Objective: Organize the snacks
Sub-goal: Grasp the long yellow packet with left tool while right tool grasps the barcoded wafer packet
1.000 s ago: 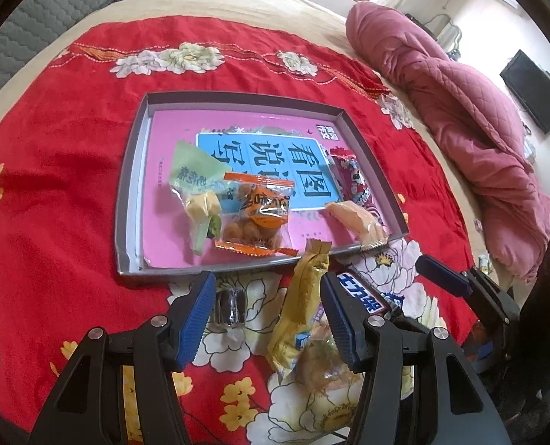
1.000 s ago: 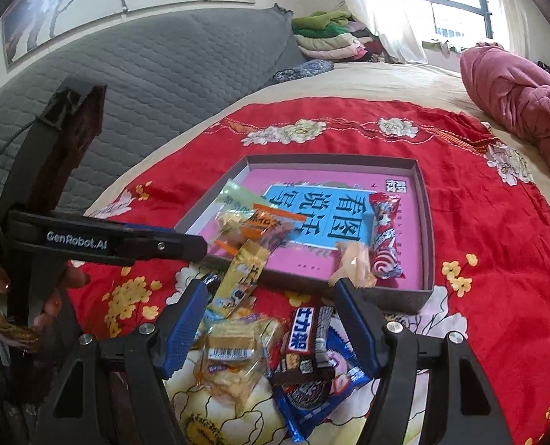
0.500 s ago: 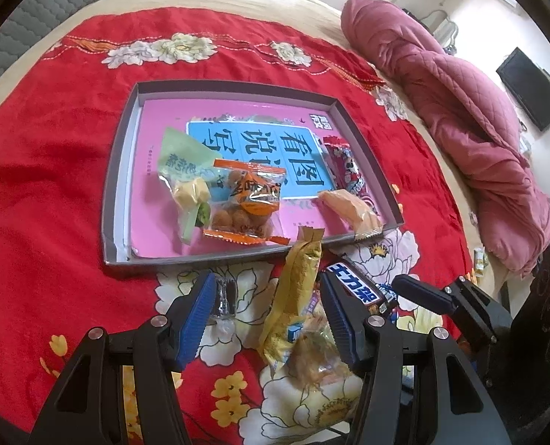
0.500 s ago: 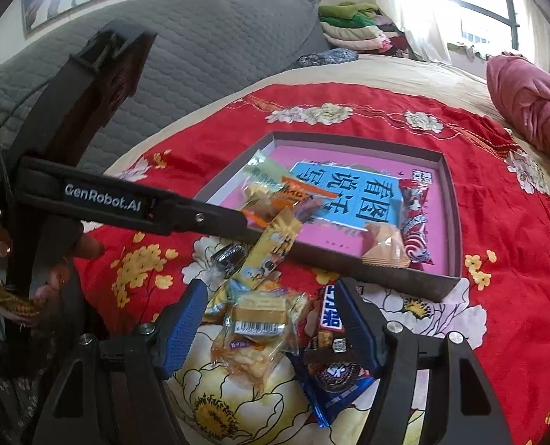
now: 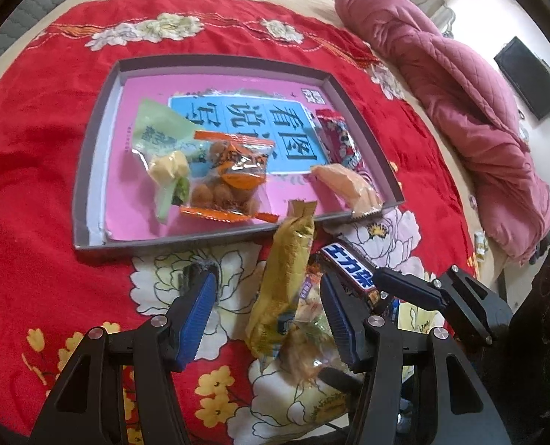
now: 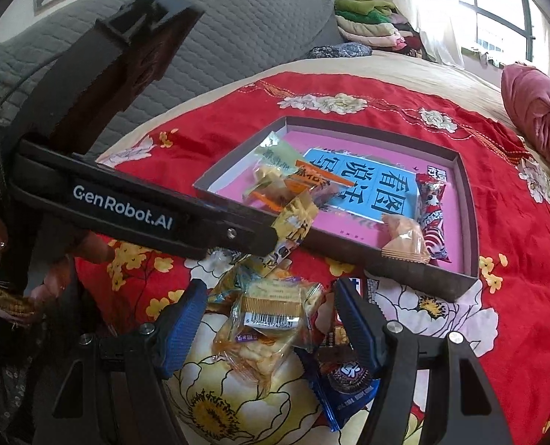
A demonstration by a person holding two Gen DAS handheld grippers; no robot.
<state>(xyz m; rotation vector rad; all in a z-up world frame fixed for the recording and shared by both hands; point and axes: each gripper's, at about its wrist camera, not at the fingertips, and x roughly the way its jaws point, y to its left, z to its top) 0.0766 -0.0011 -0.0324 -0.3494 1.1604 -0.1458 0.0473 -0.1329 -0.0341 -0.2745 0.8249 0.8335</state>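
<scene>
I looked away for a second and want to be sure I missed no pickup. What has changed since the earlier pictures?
No pickup. The right gripper has come down closer over the clear cracker packet in the loose pile, jaws open around it without pressing. The left gripper has tipped slightly, open astride the yellow packet. Unchanged: the snacks in the grey tray.

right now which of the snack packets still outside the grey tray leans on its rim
The long yellow packet: its top end rests on the grey tray rim, while the other loose packets lie on the red cloth.
</scene>
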